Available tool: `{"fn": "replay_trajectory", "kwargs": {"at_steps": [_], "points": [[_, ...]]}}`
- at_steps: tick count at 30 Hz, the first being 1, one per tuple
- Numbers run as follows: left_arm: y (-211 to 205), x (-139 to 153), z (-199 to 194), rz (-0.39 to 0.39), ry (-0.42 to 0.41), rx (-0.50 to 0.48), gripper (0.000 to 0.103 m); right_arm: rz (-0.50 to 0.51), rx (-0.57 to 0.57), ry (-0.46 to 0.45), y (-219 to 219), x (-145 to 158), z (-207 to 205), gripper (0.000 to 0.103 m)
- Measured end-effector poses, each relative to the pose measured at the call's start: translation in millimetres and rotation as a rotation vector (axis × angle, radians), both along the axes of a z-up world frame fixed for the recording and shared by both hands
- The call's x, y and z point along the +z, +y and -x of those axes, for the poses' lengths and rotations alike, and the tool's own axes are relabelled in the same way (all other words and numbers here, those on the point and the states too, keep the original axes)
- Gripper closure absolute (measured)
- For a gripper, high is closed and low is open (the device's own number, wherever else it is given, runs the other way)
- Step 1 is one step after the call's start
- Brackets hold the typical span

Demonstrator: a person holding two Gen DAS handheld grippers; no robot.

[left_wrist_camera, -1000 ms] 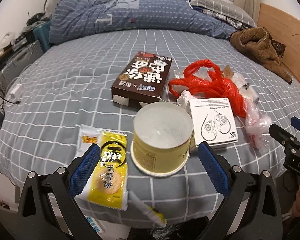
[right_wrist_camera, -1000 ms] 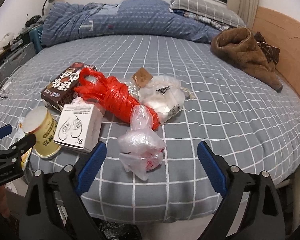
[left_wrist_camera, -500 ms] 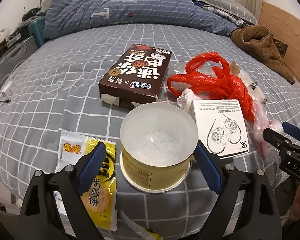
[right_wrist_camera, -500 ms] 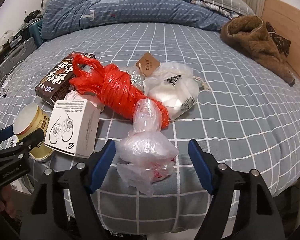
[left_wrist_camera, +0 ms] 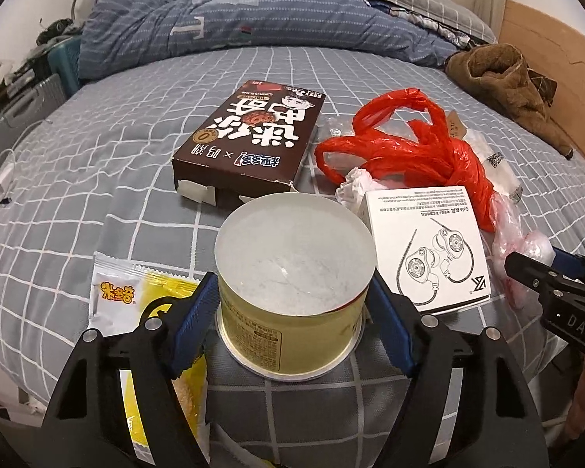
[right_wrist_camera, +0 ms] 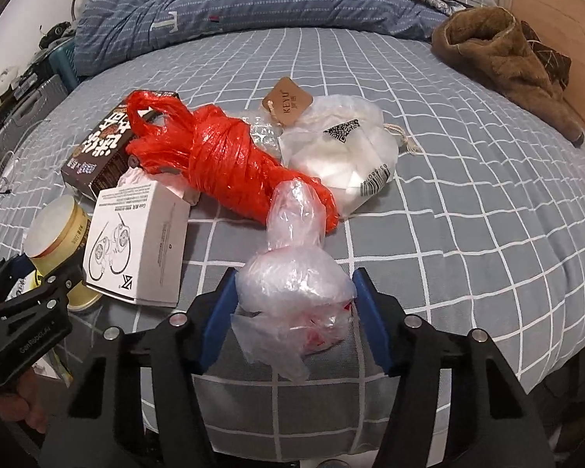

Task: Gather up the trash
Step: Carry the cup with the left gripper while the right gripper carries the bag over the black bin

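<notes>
Trash lies on a grey checked bed. My left gripper [left_wrist_camera: 292,319] has its blue pads against both sides of a yellow can with a frosted lid [left_wrist_camera: 292,296]; the can also shows in the right wrist view [right_wrist_camera: 58,230]. My right gripper [right_wrist_camera: 294,312] has its pads against both sides of a crumpled clear plastic bag [right_wrist_camera: 292,284]. A yellow snack wrapper [left_wrist_camera: 136,304] lies left of the can. A white earphone box [left_wrist_camera: 429,249] lies right of it. A brown carton [left_wrist_camera: 249,144] and a red plastic bag [left_wrist_camera: 401,148] lie behind.
A white pouch in clear wrap with a brown tag [right_wrist_camera: 343,148] lies behind the red bag. A brown fleece garment [right_wrist_camera: 499,58] lies at the far right by the wooden headboard. A blue duvet [left_wrist_camera: 234,27] is heaped at the far end. The bed edge is just below both grippers.
Both grippers moved forward and their jaws narrowed: the left onto the yellow can, the right onto the clear plastic bag.
</notes>
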State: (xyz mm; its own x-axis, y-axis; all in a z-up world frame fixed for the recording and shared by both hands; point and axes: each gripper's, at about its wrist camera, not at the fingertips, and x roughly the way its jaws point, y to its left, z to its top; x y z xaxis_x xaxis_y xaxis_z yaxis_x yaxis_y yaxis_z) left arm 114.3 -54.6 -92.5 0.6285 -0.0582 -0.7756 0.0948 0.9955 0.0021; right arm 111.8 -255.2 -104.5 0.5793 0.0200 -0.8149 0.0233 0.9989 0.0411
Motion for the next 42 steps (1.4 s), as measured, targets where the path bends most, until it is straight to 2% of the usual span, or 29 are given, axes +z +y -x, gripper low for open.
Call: {"fn": "replay_trajectory", "kwargs": {"at_steps": [10, 21, 42], "points": [[1.9, 9.5, 4.9, 0.009, -0.01, 0.017, 0.03, -0.01, -0.015, -0.054, -2.4, 17.7, 7.9, 0.05], [9.1, 37.0, 22.6, 0.026, -0.052, 0.03, 0.03, -0.009, -0.014, -0.136, 4.0, 45.1, 29.3, 0.05], [19.2, 62.7, 85.8, 0.05, -0.075, 0.019, 0.03, -0.014, -0.01, -0.186, 8.8, 66.8, 85.4, 0.05]]}}
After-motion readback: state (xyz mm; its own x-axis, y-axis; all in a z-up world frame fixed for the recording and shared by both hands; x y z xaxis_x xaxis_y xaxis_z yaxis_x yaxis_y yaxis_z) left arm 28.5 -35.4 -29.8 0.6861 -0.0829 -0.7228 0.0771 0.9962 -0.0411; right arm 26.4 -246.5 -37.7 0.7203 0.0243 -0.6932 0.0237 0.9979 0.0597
